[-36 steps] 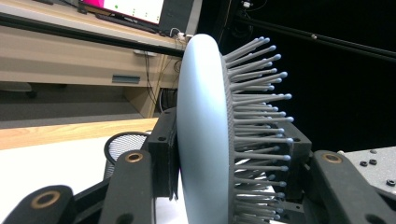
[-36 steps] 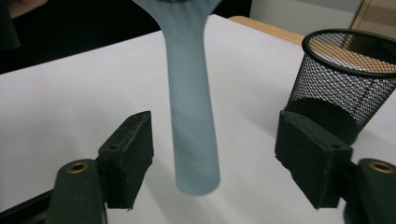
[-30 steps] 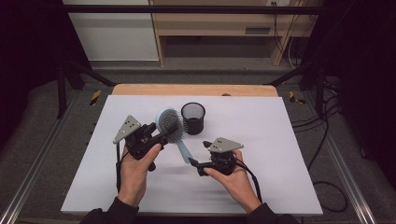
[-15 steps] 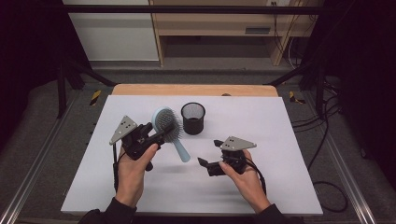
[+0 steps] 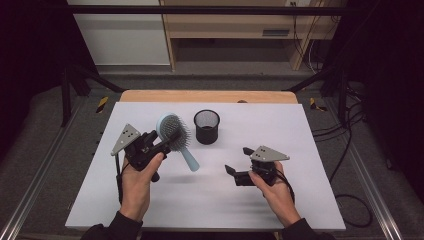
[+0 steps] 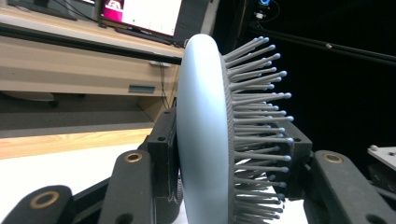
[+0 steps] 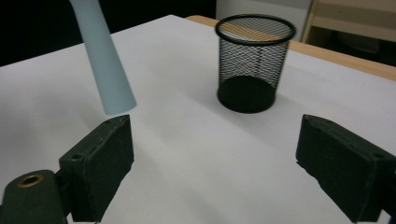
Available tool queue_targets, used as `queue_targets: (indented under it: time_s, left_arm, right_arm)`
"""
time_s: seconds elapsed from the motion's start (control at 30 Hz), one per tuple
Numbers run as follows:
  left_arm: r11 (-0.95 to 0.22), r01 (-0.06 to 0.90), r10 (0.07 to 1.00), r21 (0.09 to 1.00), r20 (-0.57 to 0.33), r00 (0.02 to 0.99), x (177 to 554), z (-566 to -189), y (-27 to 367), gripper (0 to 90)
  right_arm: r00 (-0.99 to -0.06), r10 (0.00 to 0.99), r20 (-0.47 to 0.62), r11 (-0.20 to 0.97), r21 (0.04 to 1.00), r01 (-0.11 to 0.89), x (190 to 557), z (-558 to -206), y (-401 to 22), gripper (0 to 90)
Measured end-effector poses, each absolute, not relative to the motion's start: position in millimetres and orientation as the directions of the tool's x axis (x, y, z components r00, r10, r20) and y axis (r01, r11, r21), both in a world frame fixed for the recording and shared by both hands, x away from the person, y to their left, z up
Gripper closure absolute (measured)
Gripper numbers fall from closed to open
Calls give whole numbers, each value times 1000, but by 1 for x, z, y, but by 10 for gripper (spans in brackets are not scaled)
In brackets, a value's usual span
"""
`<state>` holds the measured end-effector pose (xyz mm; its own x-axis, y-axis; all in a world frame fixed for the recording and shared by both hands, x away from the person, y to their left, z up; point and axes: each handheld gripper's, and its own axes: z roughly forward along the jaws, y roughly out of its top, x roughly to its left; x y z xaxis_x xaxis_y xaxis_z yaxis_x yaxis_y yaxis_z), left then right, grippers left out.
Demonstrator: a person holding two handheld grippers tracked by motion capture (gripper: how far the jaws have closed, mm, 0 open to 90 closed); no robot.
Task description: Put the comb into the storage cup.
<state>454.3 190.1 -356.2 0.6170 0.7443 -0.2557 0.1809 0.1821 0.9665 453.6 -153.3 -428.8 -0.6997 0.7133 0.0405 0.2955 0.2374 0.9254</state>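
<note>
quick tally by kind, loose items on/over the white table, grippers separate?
Hairbrush, pale blue, clamped in the left gripper: 1
Mesh cup, black, standing on the white table: 1
Grippers, left plus right gripper, which is open: 2
Total: 2 items, 2 grippers

The hairbrush [image 5: 175, 137] is pale blue, with a grey bristle pad and grey pins. The mesh cup [image 5: 206, 127] is black wire in a fine diamond grid. The table sheet [image 5: 300, 130] is plain white, edged at the back by light wood. Both grippers are black with small brass-coloured rivets and grey plates.
</note>
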Motion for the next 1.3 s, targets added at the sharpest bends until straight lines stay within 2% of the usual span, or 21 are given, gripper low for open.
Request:
queue_targets:
  time_s: [0.23, 0.63, 0.77, 1.2, 1.3]
  left_arm:
    - [187, 169, 751, 968, -252, 610, 455, -357, 195, 515]
    - [153, 144, 758, 978, -209, 618, 468, -347, 184, 516]
    - [146, 135, 757, 980, -199, 622, 475, -341, 177, 515]
    - [147, 96, 764, 984, -175, 621, 497, -314, 178, 514]
    - [133, 91, 768, 987, -161, 619, 503, -310, 176, 514]
  right_arm:
    - [-650, 758, 56, 152, 954, 259, 443, -435, -189, 154]
    - [-583, 810, 58, 111, 962, 250, 424, -441, -240, 72]
    - [-575, 816, 58, 94, 968, 231, 427, -438, -248, 65]
    - [-575, 813, 88, 76, 964, 255, 426, -447, -253, 66]
    - [-586, 806, 84, 86, 963, 256, 427, -448, -250, 99]
